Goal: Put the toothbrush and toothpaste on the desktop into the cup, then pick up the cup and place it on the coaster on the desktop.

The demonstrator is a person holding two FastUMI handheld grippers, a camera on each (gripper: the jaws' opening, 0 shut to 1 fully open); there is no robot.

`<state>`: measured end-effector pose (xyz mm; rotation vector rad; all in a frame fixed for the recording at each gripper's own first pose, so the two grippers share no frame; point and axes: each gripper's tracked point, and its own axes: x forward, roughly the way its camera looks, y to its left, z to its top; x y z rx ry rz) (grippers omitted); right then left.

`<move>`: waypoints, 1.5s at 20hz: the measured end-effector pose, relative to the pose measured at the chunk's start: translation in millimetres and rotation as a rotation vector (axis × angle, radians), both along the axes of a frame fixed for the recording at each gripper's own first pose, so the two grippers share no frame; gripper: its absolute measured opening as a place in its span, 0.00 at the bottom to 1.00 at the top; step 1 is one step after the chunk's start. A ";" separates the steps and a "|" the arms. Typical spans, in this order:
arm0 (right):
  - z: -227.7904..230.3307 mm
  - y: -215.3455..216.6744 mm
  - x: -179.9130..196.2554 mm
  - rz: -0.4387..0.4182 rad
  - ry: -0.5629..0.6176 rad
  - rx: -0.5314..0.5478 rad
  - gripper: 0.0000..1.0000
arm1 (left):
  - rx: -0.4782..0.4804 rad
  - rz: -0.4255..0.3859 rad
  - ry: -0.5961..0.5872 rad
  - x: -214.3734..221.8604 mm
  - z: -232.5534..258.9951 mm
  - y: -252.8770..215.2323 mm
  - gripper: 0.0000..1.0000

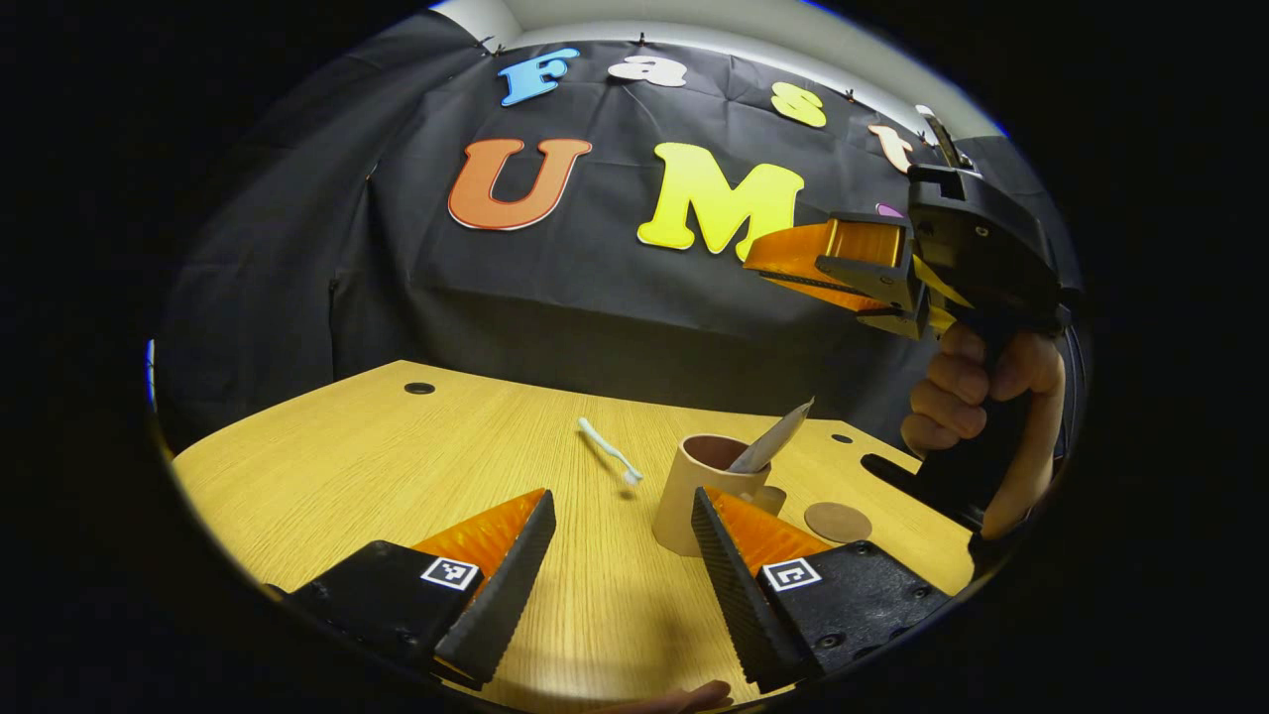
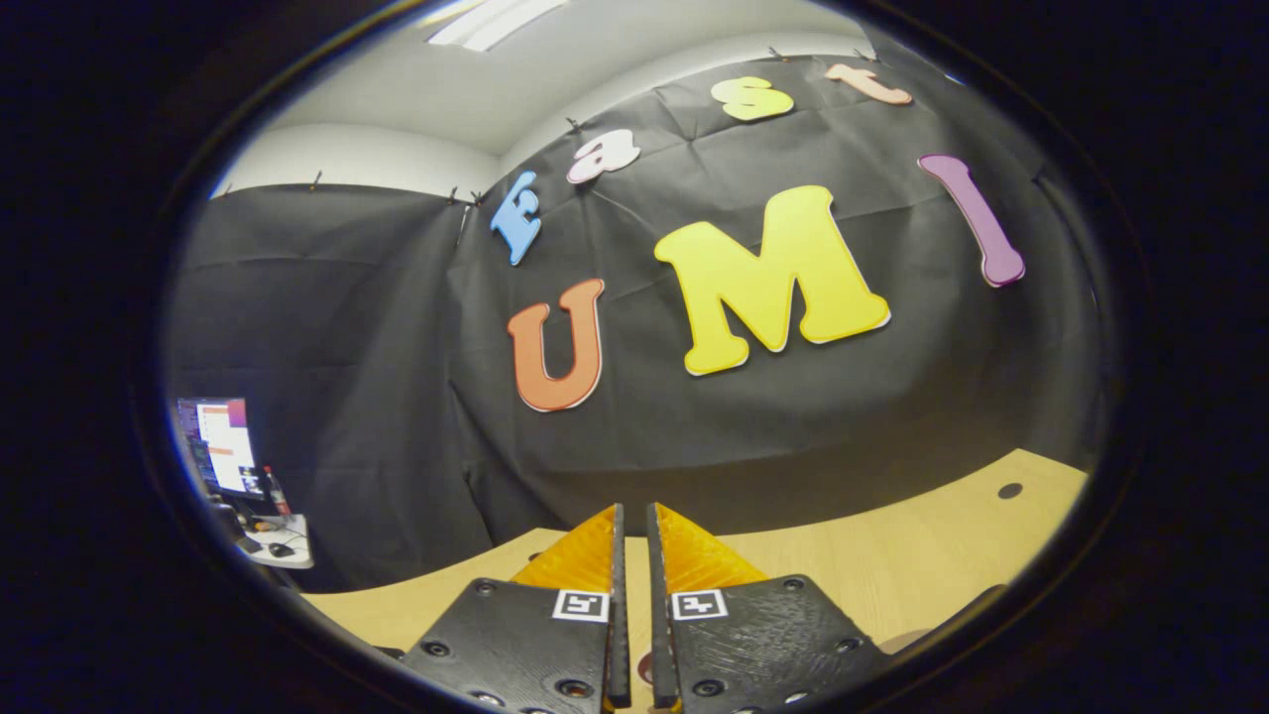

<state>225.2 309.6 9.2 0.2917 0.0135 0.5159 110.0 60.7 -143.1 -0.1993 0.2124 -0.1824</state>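
Cup (image 1: 694,496), beige with a dark inside, upright on the wooden counter (image 1: 397,466), just beyond the right-hand finger of the left tool (image 1: 623,540) in the left gripper view. Left tool's fingers spread wide apart low over the counter, gripping nothing, bare wood between them. Toothpaste (image 1: 773,441) already in the cup, a silvery tube leaning out over the rim toward the right. Small brownish tab on the wood, touching the cup's base on its right side; cannot tell what it is. Round brown coaster (image 1: 838,522) flat on the counter, near the cup's right, apart from it. Toothbrush (image 1: 610,451), white, flat on the counter to the left of the cup and slightly farther back, head end toward the cup, not touching it. Farther right, a dark slot and a small round hole in the counter near its edge; another round hole far back left.

Higher up on the right of the left gripper view, right tool (image 1: 753,263) held in the air well above the counter by a hand (image 1: 977,397) wrapped around its dark grip, fingers pointing left. In the right gripper view, right tool (image 2: 633,540) with fingers drawn together, only a thin gap between them, nothing clamped, aimed across the counter's far edge at the black cloth wall. Far left in that view, beyond the cloth, a lit monitor (image 2: 223,446) on a separate desk.
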 end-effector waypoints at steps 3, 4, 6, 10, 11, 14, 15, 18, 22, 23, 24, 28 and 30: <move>1.6 -1.4 1.0 -0.006 -0.001 0.002 0.08 | -0.002 0.000 0.001 0.1 0.0 -0.4 0.89; 1.7 -1.9 1.1 -0.009 0.000 0.001 0.08 | -0.003 0.000 0.000 -0.5 0.2 -0.7 0.89; 1.0 0.2 -2.7 0.000 -0.001 -0.001 0.08 | -0.003 -0.001 0.001 -0.4 0.1 -0.9 0.89; 1.9 -0.6 -1.7 -0.012 -0.003 -0.016 0.12 | 0.000 0.002 -0.002 -0.9 0.5 0.4 0.89; 1.5 -1.1 -1.8 -0.021 -0.002 -0.024 0.11 | 0.000 0.001 -0.002 -1.3 0.9 0.4 0.89; -0.1 7.7 -2.0 -0.015 0.007 -0.067 0.24 | -0.004 0.003 -0.006 -2.0 3.2 2.2 0.89; -1.7 15.0 -1.7 -0.003 0.017 -0.088 0.27 | -0.009 0.006 -0.007 -1.8 4.6 4.3 0.89; -4.4 30.5 3.3 -0.003 0.047 -0.149 0.53 | -0.021 0.020 -0.016 -3.0 7.8 12.7 0.89; -3.4 45.4 14.8 -0.029 0.096 -0.217 0.79 | -0.016 0.033 -0.034 -10.4 13.7 28.6 0.88; -6.1 48.1 19.5 -0.047 0.119 -0.247 0.84 | -0.016 0.036 -0.041 -13.6 16.5 32.5 0.89; -7.5 51.4 21.9 -0.058 0.142 -0.276 0.90 | -0.019 0.043 -0.047 -14.4 19.7 37.6 0.89; -31.7 70.8 51.1 -0.054 0.308 -0.435 0.88 | -0.028 0.064 -0.075 -23.8 26.7 57.4 0.89; -44.6 81.2 64.8 -0.046 0.386 -0.496 0.89 | -0.015 0.076 -0.087 -27.8 28.8 64.2 0.88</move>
